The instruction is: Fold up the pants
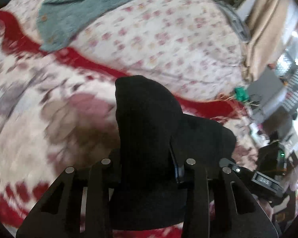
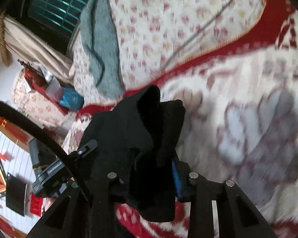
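- While both views blur, the bed (image 1: 168,45) fills them: a floral quilt (image 1: 178,29) across the upper right of the left wrist frame, a red-bordered blanket (image 1: 29,103) below it, and a teal towel (image 1: 69,10) at the upper left.
- Black pants (image 1: 147,123) rise bunched from the lower centre of each frame, lifted clear of the blanket.
- Left claw (image 1: 149,168) pinches a thick wad of that cloth.
- Right claw (image 2: 151,170) likewise clamps black fabric, a ribbed edge (image 2: 149,99) standing above it.
- Judging by this, folding is early or midway: both ends are gripped, but no flat, finished fold is visible; laying down and smoothing remain.
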### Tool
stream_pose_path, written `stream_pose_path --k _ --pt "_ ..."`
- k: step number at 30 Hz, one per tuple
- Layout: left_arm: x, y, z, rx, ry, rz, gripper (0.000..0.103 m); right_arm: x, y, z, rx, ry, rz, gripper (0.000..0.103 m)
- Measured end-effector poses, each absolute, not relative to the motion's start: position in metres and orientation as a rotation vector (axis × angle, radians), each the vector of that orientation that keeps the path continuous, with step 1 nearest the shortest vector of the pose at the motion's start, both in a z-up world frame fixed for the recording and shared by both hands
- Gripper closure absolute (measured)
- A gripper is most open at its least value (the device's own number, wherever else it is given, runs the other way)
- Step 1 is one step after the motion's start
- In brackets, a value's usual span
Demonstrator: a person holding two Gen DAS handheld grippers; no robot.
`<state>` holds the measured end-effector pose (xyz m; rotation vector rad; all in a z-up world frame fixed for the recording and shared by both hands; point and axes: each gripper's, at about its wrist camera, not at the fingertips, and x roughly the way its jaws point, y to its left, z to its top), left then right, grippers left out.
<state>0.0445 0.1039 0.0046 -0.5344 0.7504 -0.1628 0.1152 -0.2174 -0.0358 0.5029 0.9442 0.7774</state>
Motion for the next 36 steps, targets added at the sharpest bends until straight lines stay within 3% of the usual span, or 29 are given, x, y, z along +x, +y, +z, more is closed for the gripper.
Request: stream_pose_path --k 4,8,9,10,15,23,27,30,36 --pt "0.088 0.087 0.008 -0.534 0.788 -0.217 0.069 0.147 -0.233 -0.022 0.468 0.907 0.740 0.072" --pt "0.116 0.073 -0.028 -0.537 0.883 -0.232 0.067 0.180 -0.251 -0.047 0.498 1.005 0.711 0.072" --pt "0.120 0.072 -0.044 -0.543 0.924 -0.221 0.061 0.184 -0.254 -0.061 0.508 1.055 0.690 0.069" --pt "0.122 0.075 -0.057 -0.583 0.958 -0.206 0.059 0.189 -0.258 -0.081 0.544 1.139 0.639 0.059" --pt "0.118 0.082 -0.057 -0.628 0.925 -0.184 0.045 0.192 -0.266 -0.089 0.646 1.139 0.649 0.055" --pt "0.089 0.074 -0.007 -0.487 0.802 -0.092 0.044 0.154 -0.295 -0.035 0.577 0.853 0.570 0.055" --pt "0.052 0.058 0.047 -0.430 0.760 -0.098 0.024 0.119 -0.299 -0.009 0.504 0.766 0.591 0.055" --pt "0.022 0.032 0.070 -0.360 0.731 -0.153 0.023 0.090 -0.296 0.006 0.416 0.708 0.622 0.054" --pt "0.008 -0.024 0.025 0.014 0.792 -0.059 0.024 0.038 -0.274 0.007 0.212 0.741 0.687 0.054"
